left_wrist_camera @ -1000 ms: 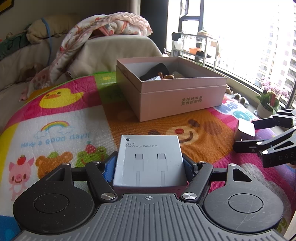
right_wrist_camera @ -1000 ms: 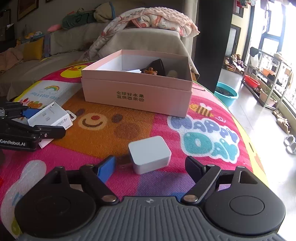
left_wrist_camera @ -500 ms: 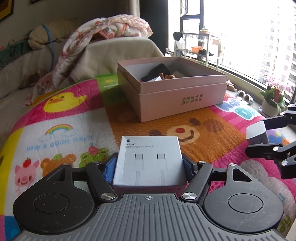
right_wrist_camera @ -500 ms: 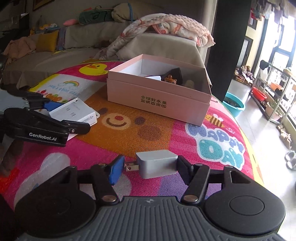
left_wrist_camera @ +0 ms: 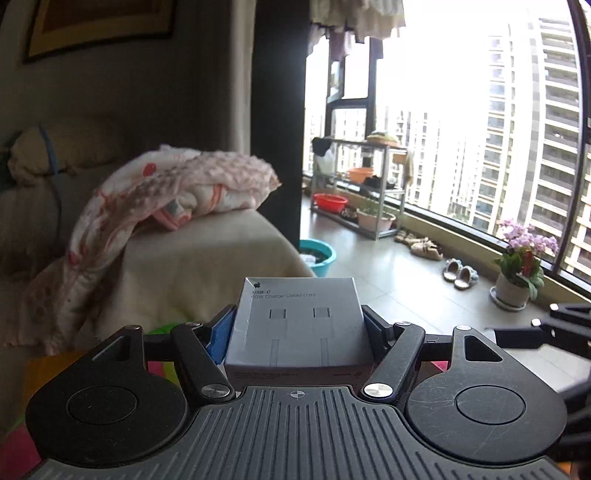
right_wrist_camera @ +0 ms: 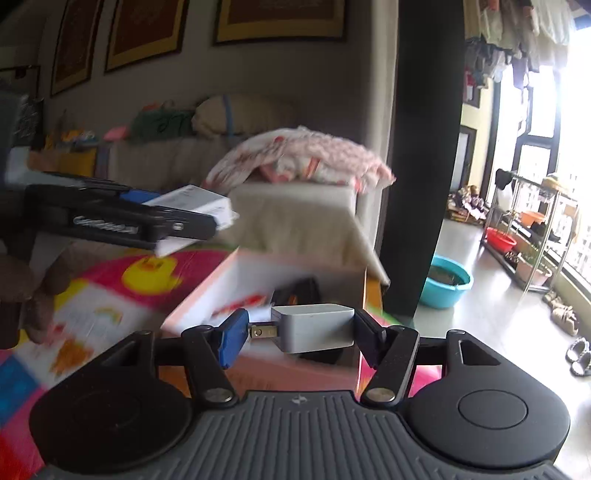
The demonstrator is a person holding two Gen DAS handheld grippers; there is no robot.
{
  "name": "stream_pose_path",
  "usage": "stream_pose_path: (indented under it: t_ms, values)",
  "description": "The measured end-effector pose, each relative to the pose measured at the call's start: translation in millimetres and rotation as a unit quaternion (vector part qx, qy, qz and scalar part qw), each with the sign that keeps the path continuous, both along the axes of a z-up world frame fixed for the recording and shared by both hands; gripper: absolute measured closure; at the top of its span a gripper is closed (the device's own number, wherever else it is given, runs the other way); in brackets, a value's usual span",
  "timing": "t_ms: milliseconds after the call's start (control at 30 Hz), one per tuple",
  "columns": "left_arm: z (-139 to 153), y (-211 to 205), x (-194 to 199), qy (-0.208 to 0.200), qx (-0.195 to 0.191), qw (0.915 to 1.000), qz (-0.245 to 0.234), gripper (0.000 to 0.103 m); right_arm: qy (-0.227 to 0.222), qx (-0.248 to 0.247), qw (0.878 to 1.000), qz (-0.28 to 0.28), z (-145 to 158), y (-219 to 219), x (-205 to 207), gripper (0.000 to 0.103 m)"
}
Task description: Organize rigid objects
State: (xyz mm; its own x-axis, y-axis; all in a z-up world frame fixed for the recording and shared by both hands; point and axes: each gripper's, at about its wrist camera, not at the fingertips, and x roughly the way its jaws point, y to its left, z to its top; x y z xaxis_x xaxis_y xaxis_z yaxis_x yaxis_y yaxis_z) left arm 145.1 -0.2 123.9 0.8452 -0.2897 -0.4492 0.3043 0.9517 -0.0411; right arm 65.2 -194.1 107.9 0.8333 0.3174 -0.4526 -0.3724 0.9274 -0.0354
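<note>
Currently left gripper is clamping the cable box between its fingers; right gripper is pinching the charger, over the pink box.

Two grippers, each holding one item: one white cable box and one gray charger. Below sits one pink box. Three framed pictures line the wall; two basins stand by the window.
</note>
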Motion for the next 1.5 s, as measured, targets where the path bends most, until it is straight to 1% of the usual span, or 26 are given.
stream_pose_path:
  t_ms: [33,100,167,200,233,300,333,367,433,500,567,633,667,733,833,867,900,933,1033,1067,1133,1167,1267,1367,1433,1500]
  values:
    - [-11,-2,22,0.024,-0.004,0.9997,0.008,0.028,0.015,0.003,1.000,-0.005,-5,6,17,0.041]
    - [-34,-5,51,0.068,-0.014,0.9974,0.019,0.028,0.050,0.001,0.999,-0.016,-21,20,47,0.041]
    - [-53,-8,67,0.104,-0.014,0.9942,0.023,0.028,0.068,-0.007,0.997,-0.023,-39,31,65,0.041]
    - [-60,-7,70,0.110,-0.012,0.9935,0.028,0.031,0.077,-0.005,0.997,-0.019,-47,34,70,0.041]
    - [-62,-5,68,0.105,-0.012,0.9939,0.032,0.031,0.089,-0.004,0.996,-0.015,-52,36,74,0.041]
    - [-56,2,56,0.084,-0.019,0.9956,0.036,0.031,0.102,0.009,0.994,-0.020,-55,33,74,0.036]
    - [-49,6,46,0.069,-0.021,0.9966,0.039,0.031,0.099,0.017,0.995,-0.020,-54,29,69,0.028]
    - [-41,11,33,0.053,-0.023,0.9974,0.042,0.031,0.089,0.021,0.996,-0.024,-53,26,62,0.021]
    - [-27,20,-4,0.030,-0.025,0.9978,0.054,0.031,0.059,0.011,0.997,-0.042,-48,20,40,0.019]
    - [-24,28,-48,0.026,-0.026,0.9971,0.067,0.031,0.037,0.002,0.998,-0.053,-46,14,15,0.015]
    - [-37,34,-89,0.036,-0.028,0.9959,0.078,0.031,0.033,0.003,0.998,-0.060,-47,7,-8,0.008]
    - [-60,37,-127,0.055,-0.024,0.9943,0.089,0.031,0.040,0.007,0.997,-0.062,-52,3,-30,0.004]
    - [-73,38,-143,0.065,-0.020,0.9930,0.096,0.031,0.047,0.008,0.997,-0.063,-56,3,-39,0.001]
    - [-96,39,-164,0.088,-0.020,0.9895,0.113,0.031,0.066,-0.002,0.996,-0.066,-69,8,-52,0.000]
    - [-121,35,-172,0.109,-0.019,0.9850,0.132,0.031,0.112,-0.030,0.992,-0.057,-94,23,-54,0.000]
    - [-125,31,-172,0.103,-0.007,0.9858,0.133,0.031,0.124,-0.039,0.990,-0.049,-101,29,-53,0.000]
    - [-127,26,-172,0.089,0.013,0.9869,0.134,0.031,0.130,-0.052,0.989,-0.044,-106,34,-50,0.000]
    - [-128,23,-170,0.090,0.024,0.9866,0.134,0.030,0.128,-0.057,0.989,-0.045,-110,36,-51,0.000]
    - [-128,21,-164,0.093,0.023,0.9854,0.141,0.028,0.131,-0.052,0.987,-0.076,-110,33,-43,0.000]
    - [-128,19,-162,0.093,0.029,0.9849,0.143,0.026,0.134,-0.043,0.986,-0.085,-111,29,-38,0.000]
    - [-129,13,-162,0.093,0.035,0.9837,0.150,0.024,0.152,-0.006,0.984,-0.096,-112,20,-32,0.000]
    - [-130,12,-161,0.093,0.034,0.9832,0.153,0.023,0.147,-0.002,0.983,-0.106,-113,18,-31,0.000]
    - [-130,11,-157,0.097,0.028,0.9818,0.161,0.019,0.140,-0.014,0.983,-0.118,-114,24,-32,0.000]
    - [-130,8,-154,0.098,0.031,0.9808,0.165,0.015,0.139,-0.008,0.982,-0.126,-116,25,-35,0.000]
    - [-130,8,-153,0.099,0.030,0.9803,0.168,0.014,0.136,-0.004,0.982,-0.128,-117,24,-36,0.000]
    - [-131,8,-152,0.099,0.029,0.9800,0.170,0.014,0.119,-0.011,0.986,-0.118,-119,24,-39,0.000]
